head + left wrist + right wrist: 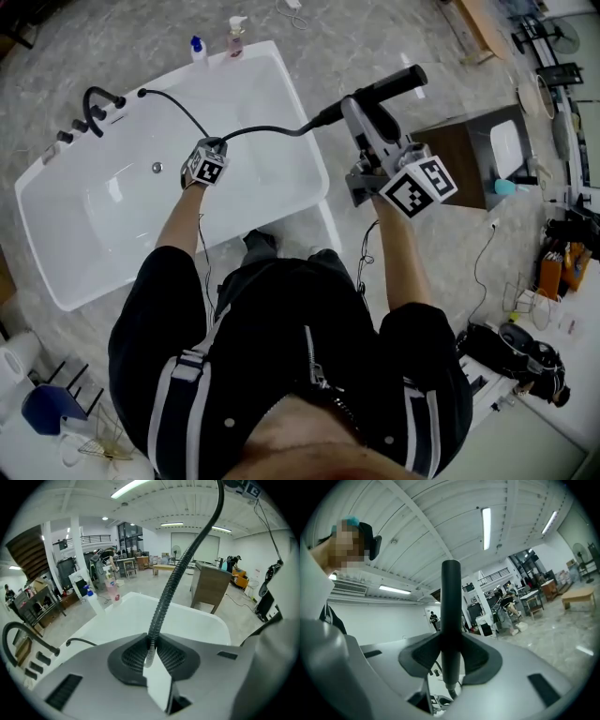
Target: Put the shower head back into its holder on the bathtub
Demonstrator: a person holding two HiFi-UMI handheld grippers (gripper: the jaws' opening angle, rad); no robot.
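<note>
A white bathtub [305, 173] lies below me, with a black faucet [98, 98] and knobs on its left deck. A black ribbed hose [262, 131] runs from the deck near the faucet across the tub to the black shower head [389, 86]. My left gripper [214, 148] hangs over the tub, shut on the hose [187, 559], which rises from between the pads of the left gripper [151, 651]. My right gripper [361, 112] is past the tub's right end, shut on the shower head's handle [451, 602], which stands upright in the right gripper [451, 667].
Two pump bottles [234, 37] stand on the tub's far corner. A brown cabinet [469, 155] sits to the right of the tub. Cables and tools [525, 347] lie on the floor at right, and a blue bucket [52, 408] is at lower left.
</note>
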